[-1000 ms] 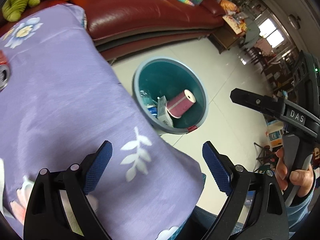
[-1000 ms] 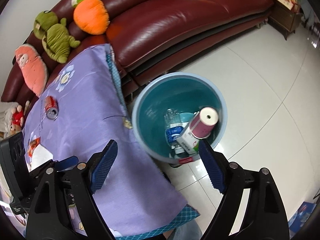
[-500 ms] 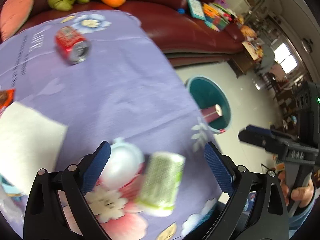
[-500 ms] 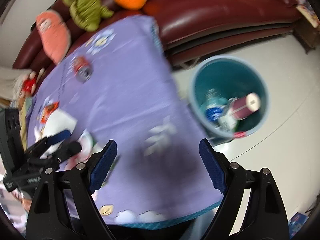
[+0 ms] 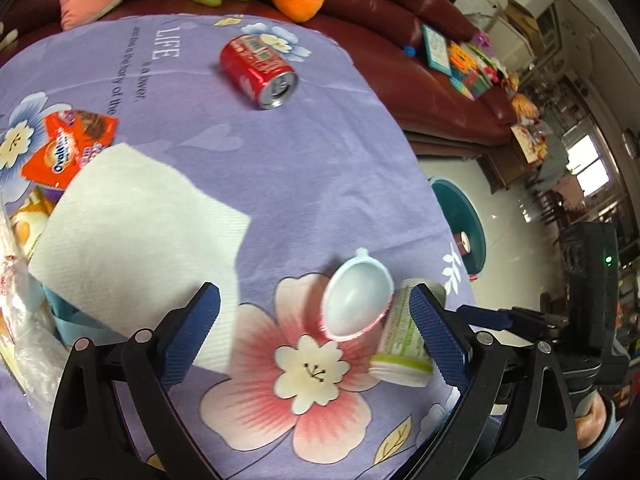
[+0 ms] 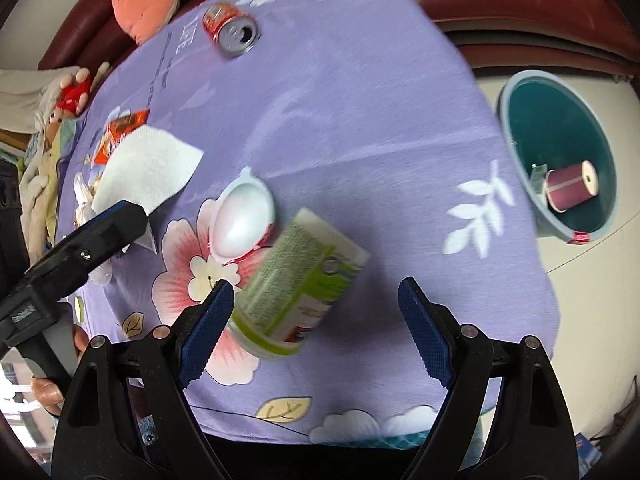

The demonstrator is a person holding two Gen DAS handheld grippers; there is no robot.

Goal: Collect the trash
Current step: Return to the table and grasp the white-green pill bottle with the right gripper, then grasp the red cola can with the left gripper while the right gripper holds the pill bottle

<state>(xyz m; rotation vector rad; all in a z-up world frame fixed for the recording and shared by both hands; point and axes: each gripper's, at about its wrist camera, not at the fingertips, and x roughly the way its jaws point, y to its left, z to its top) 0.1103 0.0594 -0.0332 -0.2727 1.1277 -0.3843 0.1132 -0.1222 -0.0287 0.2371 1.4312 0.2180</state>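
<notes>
- Right gripper (image 6: 314,326): jaws spread wide, nothing pressed between the pads; it hangs over a green-and-white paper cup (image 6: 298,286) lying on its side on the purple floral tablecloth (image 6: 360,100).
- Left gripper (image 5: 314,338): jaws also wide, empty, above the pink flower print.
- White plastic lid (image 6: 242,220) lies just beside the cup, touching or nearly so; cannot tell which.
- White napkin (image 5: 136,224) lies flat, left of the lid; orange snack wrapper (image 5: 64,148) partly under it.
- Red soda can (image 5: 258,72) on its side, well apart, at the far side of the cloth.
- Teal trash bin (image 6: 560,152) stands on the floor beside the table, holding a maroon roll (image 6: 570,190).
</notes>
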